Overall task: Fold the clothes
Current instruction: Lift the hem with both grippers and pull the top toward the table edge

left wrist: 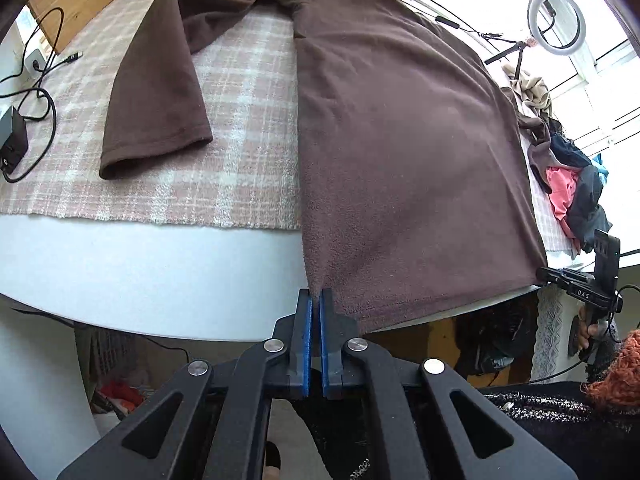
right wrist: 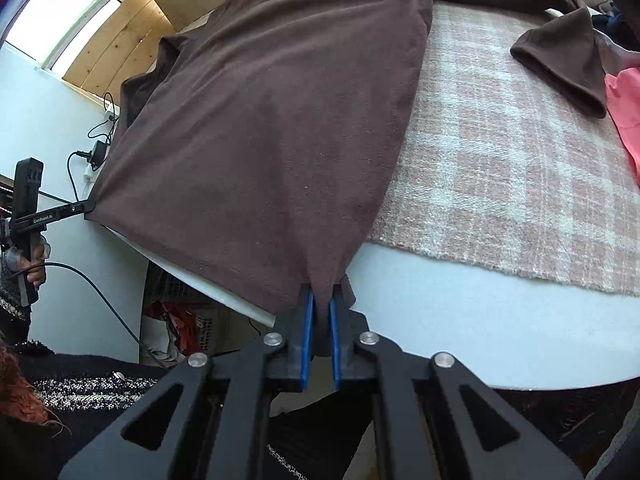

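A brown fleece top (left wrist: 400, 128) lies spread on a plaid cloth over the table, its hem hanging over the near edge. My left gripper (left wrist: 315, 294) is shut on the hem's left corner. My right gripper (right wrist: 322, 292) is shut on the hem's right corner, the top (right wrist: 264, 120) stretching away from it. One sleeve (left wrist: 156, 92) lies flat to the left in the left wrist view. The other sleeve (right wrist: 560, 56) lies to the right in the right wrist view. Each gripper shows in the other's view, the right gripper (left wrist: 550, 274) and the left gripper (right wrist: 89, 206) at opposite hem corners.
The plaid cloth (left wrist: 248, 128) covers the white table (left wrist: 160, 272). A pile of clothes (left wrist: 576, 184) sits at the table's right side, with a pink garment (right wrist: 626, 108). Black cables and an adapter (left wrist: 16, 140) lie at the left. A ring light (left wrist: 556, 22) stands by the window.
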`<state>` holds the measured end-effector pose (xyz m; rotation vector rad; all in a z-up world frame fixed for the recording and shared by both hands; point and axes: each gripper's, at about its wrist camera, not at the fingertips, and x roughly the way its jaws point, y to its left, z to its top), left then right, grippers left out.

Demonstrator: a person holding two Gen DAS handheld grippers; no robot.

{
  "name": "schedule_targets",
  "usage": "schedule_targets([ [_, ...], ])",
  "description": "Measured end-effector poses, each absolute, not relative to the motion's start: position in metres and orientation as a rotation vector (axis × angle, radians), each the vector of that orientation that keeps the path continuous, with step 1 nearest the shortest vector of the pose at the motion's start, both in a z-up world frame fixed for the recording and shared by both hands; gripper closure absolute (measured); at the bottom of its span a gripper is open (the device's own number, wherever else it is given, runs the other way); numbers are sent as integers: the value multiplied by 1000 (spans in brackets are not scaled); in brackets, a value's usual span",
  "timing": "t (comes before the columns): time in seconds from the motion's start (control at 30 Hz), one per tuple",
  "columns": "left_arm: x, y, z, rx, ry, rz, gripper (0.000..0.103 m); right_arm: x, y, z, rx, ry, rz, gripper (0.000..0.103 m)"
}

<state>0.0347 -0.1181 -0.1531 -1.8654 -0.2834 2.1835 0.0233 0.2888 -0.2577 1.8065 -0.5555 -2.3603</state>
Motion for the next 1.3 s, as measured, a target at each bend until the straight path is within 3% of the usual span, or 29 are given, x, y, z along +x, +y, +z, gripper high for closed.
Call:
schedule_targets([
  [0.13, 29, -106, -126, -1773, -255, 2192, 101, 27, 298, -208, 1660, -631, -2480, 96],
  [0.2, 27, -104, -101, -1666, -228, 2227, 101, 30, 300, -217, 1730, -610, -2480, 96],
  [0.43, 33, -125, -159, -1874, -191, 2063, 101, 30, 299, -247, 1936, -523, -2433, 96],
  [0.67, 15, -125, -69, -1592, -208, 2249, 101, 19, 313, -186, 1754, -519, -2494, 96],
  [0.87, 2, -104, -1, -1433, -23, 2347, 101, 16, 313, -114, 1553, -548, -2559, 96],
  [0.97, -19, -98, 18, -1437, 52, 2360, 101, 7, 314, -86, 1549, -430, -2624, 96],
  [1.17, -8, -96, -12, -1498, 73, 2318, 101, 18, 320, -108, 1583, -496, -2596, 96],
  [1.3, 23, -103, -100, -1720, 65, 2177, 100, 40, 311, -191, 1753, -572, -2480, 95],
])
